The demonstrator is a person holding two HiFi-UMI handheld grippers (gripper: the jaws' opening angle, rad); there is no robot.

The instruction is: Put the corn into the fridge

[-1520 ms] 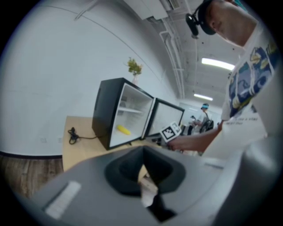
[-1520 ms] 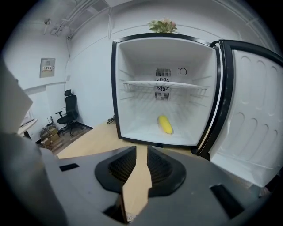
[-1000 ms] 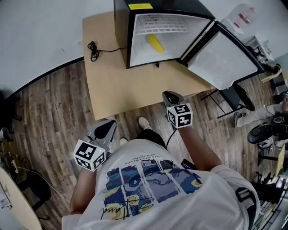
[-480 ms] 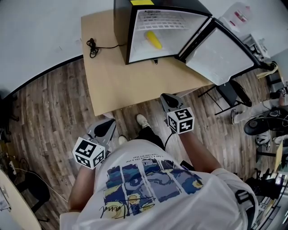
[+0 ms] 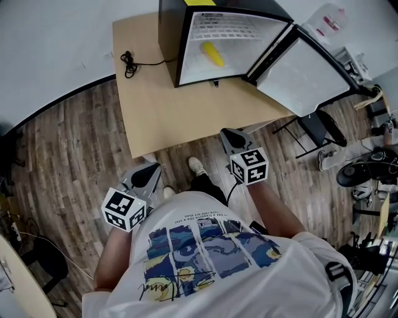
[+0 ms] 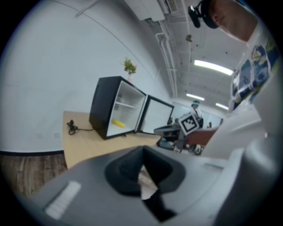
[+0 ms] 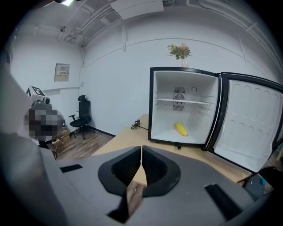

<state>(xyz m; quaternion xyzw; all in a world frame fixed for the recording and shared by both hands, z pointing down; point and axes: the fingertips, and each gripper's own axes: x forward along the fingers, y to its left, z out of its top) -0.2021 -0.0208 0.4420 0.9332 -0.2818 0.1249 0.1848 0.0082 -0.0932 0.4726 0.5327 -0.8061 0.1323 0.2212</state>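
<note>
Head view: a person stands before a light wooden table [image 5: 161, 112] that bears a black fridge [image 5: 166, 37], its door [image 5: 308, 77] swung wide to the right.
Corn [image 5: 212, 54]: lies on the fridge's white floor, below the wire shelf, well apart from both grippers.
Left gripper [image 5: 147, 176]: held low, off the table's near edge; jaws together, nothing between them.
Right gripper [image 5: 233, 140]: close to the table's near edge, aimed toward the fridge; jaws closed and empty.
Cable [image 5: 129, 64]: black, bunched on the table left of the fridge.
Writing: a yellow sticker [image 5: 202, 2] on the fridge's top front edge, print too small to read; cursive script on the printed shirt [image 5: 205, 248], not legible; a wall notice [image 7: 62, 72] in the right gripper view, unreadable.
</note>
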